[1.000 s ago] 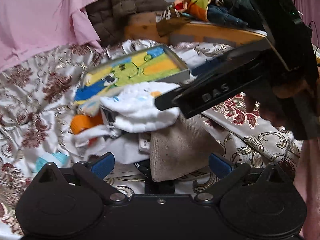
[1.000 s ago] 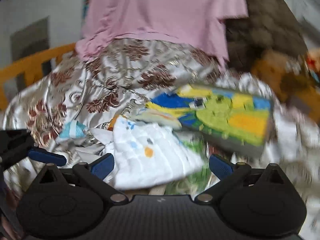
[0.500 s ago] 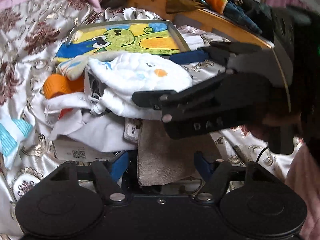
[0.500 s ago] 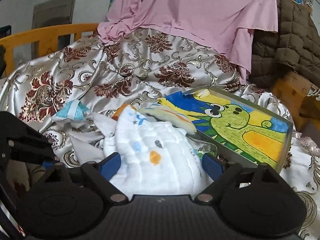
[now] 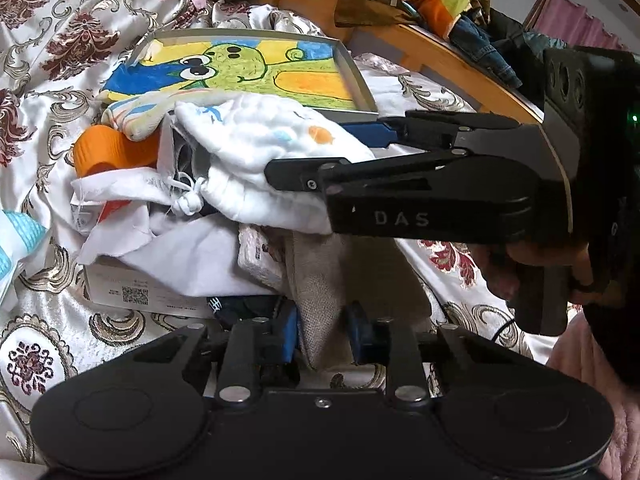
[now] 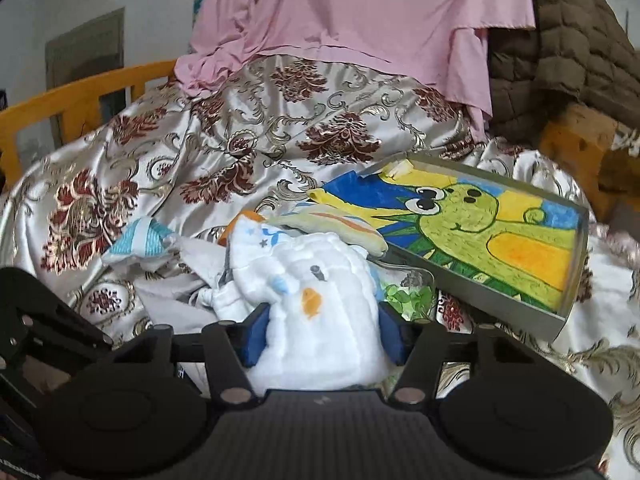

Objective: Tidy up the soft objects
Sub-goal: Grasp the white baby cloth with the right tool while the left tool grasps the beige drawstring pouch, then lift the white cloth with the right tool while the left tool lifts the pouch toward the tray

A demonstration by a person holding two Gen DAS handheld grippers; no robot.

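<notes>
A pile of soft things lies on a patterned bedspread. My left gripper is shut on a beige cloth at the pile's near edge. My right gripper is shut on a white quilted cloth with blue and orange marks; it also shows in the left wrist view, with the right gripper coming in from the right. A striped pale cloth and a white fabric lie in the pile.
A grey tray with a green cartoon picture lies behind the pile, also in the right wrist view. An orange roll and a white box sit under the cloths. A wooden bed rail carries clothes. A pink sheet hangs behind.
Both grippers have closed: the left on the beige cloth, the right on the white quilted cloth. The left gripper has moved in lower and closer to the pile.
</notes>
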